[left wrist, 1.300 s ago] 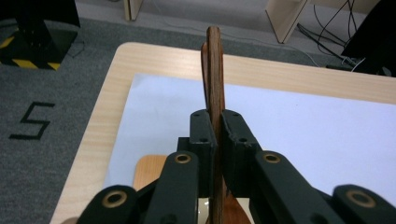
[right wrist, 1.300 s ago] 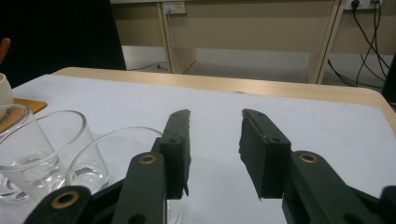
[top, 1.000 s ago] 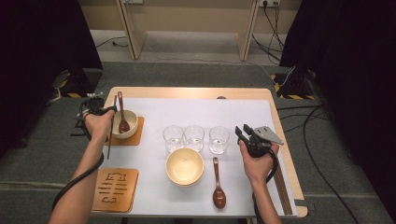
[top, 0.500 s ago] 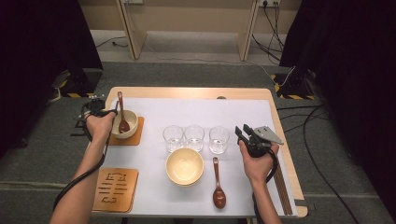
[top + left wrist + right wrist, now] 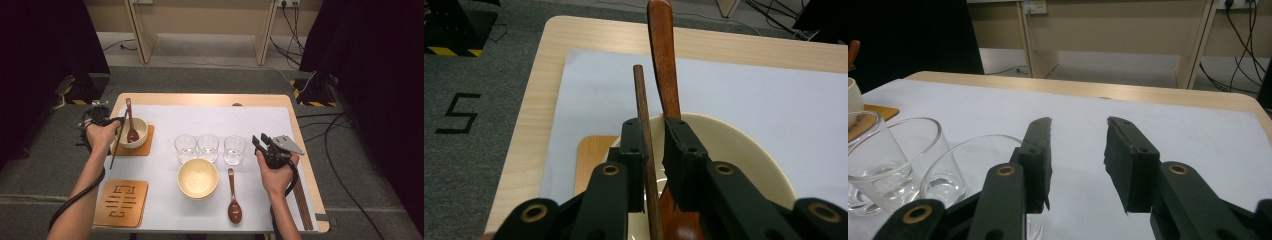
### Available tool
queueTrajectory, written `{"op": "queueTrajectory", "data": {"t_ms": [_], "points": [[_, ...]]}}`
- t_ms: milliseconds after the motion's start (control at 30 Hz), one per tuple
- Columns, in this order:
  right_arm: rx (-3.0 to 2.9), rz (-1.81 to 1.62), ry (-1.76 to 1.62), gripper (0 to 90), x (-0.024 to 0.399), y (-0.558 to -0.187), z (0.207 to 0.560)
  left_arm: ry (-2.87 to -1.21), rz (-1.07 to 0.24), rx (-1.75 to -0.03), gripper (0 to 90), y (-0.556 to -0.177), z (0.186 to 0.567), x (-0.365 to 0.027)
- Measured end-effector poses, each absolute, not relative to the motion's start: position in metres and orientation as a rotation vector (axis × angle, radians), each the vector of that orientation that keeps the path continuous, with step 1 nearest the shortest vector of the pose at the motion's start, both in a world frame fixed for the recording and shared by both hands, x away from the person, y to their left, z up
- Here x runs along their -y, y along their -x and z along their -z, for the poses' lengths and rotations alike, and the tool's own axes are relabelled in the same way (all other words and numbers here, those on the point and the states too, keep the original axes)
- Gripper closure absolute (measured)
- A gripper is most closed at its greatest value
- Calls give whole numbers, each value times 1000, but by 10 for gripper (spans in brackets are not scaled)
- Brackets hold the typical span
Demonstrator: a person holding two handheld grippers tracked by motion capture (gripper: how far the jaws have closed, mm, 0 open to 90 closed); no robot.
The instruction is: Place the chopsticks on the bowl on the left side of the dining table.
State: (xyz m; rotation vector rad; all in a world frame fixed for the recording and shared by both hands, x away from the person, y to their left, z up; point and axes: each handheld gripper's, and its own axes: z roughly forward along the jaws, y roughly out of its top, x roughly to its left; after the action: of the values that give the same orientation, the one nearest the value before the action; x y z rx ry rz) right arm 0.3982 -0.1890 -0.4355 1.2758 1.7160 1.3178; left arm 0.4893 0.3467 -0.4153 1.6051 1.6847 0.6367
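A cream bowl (image 5: 139,134) stands on an orange coaster (image 5: 147,148) at the table's left, with a brown spoon (image 5: 131,125) resting in it. My left gripper (image 5: 119,126) reaches over the bowl's rim. A thin dark chopstick (image 5: 641,100) runs between its jaws along the left pad, and a gap shows on the other side; the jaws have just been opening. The spoon handle (image 5: 661,60) rises behind the left gripper (image 5: 654,125), above the bowl (image 5: 744,150). My right gripper (image 5: 265,145) hovers at the right, open with nothing between its fingers (image 5: 1078,165).
Three clear glasses (image 5: 208,146) stand in a row mid-table. In front of them are an empty cream bowl (image 5: 198,177) and a second brown spoon (image 5: 234,197). A carved wooden coaster (image 5: 121,202) lies front left. Dark chopsticks (image 5: 301,205) lie along the right edge.
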Motion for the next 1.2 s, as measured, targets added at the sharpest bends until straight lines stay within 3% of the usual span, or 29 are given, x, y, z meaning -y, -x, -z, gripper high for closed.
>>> {"op": "queueTrajectory", "data": {"t_ms": [200, 700, 1200], "points": [[-1718, -1319, -1275, 630, 188, -398, 435, -1686, -619, -1610, 891, -469, 407, -352], [-1730, -1323, -1283, 627, 190, -398, 434, -1848, -573, -1485, 896, -413, 426, -369], [-1735, -1323, -1290, 623, 190, -398, 435, -1931, -526, -1435, 896, -411, 435, -360]]}}
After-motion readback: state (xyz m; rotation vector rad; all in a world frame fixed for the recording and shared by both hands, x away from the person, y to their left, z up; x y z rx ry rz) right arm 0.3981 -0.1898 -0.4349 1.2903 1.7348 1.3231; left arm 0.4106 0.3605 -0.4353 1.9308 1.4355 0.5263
